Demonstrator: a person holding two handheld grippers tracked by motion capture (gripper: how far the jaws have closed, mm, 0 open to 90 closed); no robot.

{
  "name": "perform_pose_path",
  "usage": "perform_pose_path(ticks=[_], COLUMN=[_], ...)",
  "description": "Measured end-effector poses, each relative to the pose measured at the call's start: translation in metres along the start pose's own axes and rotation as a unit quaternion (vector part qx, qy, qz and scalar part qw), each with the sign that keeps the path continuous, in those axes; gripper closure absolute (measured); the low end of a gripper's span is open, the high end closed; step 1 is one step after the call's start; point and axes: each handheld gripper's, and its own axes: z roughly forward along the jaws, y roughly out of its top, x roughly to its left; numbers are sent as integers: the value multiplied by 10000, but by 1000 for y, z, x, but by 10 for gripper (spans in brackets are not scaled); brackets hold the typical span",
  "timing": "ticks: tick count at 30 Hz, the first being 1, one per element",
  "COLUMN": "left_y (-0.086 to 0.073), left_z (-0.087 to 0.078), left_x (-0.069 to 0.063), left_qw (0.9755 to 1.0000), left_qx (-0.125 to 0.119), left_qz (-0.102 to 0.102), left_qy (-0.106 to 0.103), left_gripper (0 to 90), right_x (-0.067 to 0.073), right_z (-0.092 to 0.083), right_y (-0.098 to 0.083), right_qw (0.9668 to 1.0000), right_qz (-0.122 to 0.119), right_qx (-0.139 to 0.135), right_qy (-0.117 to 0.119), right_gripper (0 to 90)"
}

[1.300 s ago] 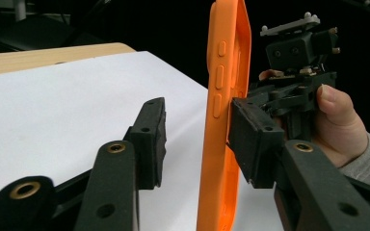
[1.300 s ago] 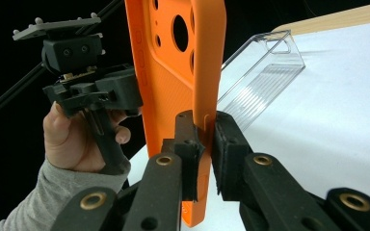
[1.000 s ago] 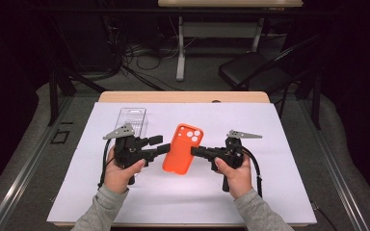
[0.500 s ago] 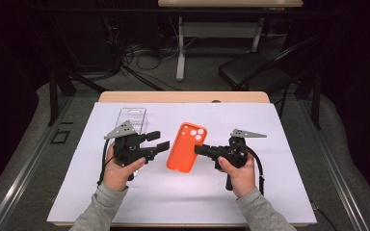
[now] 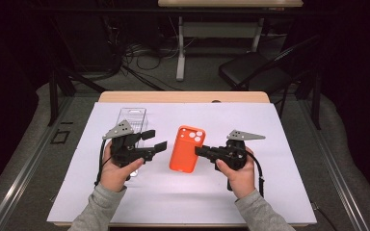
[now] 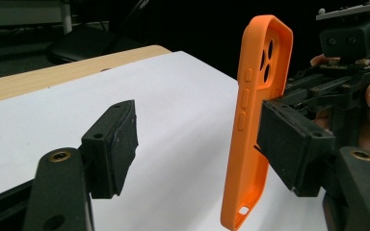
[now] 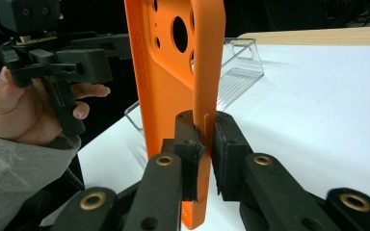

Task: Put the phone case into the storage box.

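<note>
The right tool (image 5: 200, 151) pinches the orange phone case (image 5: 187, 149) by its edge, holding it above the bench (image 5: 270, 192). The left tool (image 5: 158, 142) has just been opening, its jaws wide and empty beside the case, leaving the hold to the right.

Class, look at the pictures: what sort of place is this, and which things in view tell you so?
Probably a lab or recording workspace: a table under a white sheet, loose cables on the floor behind, and hand-held grippers working an orange phone case.
</note>
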Motion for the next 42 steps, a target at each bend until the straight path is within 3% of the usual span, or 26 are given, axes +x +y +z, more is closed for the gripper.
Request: perform_pose_path(ticks=[10,22,42], left_y=[-1,1,1], left_z=[-2,-1,2], left_x=[-3,-12,-18], left_qw=[9999,9991,9971], left_qx=[112,215,326], left_qz=[72,315,579], left_qy=[87,172,372], left_gripper=[225,219,222], right_x=[5,16,19], right_z=[4,8,11], right_y=[-1,-1,-4], right_qw=[9987,9928,9909], right_qz=[-376,-955,-1041], right_qx=[148,375,546], right_qy=[-299,-625,-650], right_gripper=[819,819,819])
